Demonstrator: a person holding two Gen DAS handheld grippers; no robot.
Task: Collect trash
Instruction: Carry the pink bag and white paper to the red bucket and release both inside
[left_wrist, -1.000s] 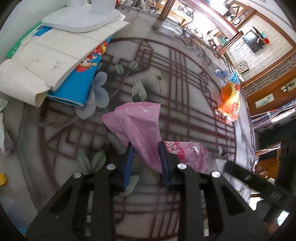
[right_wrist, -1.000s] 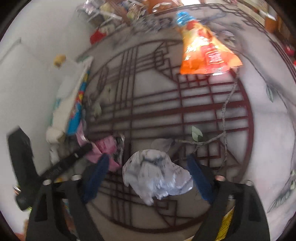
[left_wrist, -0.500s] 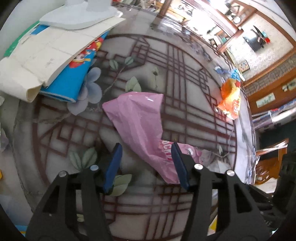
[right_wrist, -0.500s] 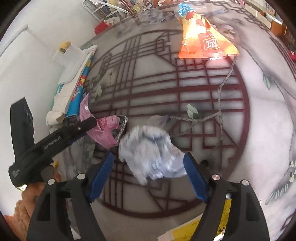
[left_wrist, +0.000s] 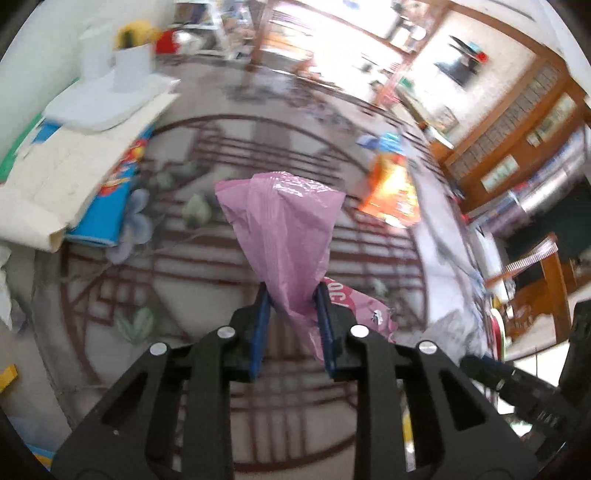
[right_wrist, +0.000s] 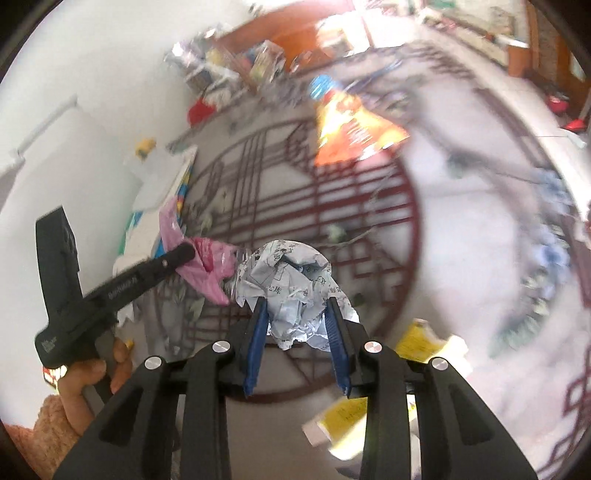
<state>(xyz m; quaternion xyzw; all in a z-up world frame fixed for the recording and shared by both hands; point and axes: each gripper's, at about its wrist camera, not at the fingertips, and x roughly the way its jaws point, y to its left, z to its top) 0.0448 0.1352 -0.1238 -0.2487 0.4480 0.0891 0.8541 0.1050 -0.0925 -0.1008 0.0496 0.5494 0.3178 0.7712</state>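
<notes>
Home: patterned table (left_wrist: 258, 155), wooden cabinets (left_wrist: 524, 122)

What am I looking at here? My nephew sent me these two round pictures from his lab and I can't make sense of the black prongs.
There is no robot: a person holds a hand tool with two fingers in each hand, and a wide-angle camera on each tool looks forward along its fingers. In the left tool's picture, the left gripper pinches a pink plastic bag. In the right tool's picture, the right gripper squeezes a crumpled paper ball; the other tool and the person's left hand show beside it. Both are trash from a patterned table. An orange snack bag lies farther back on it.
</notes>
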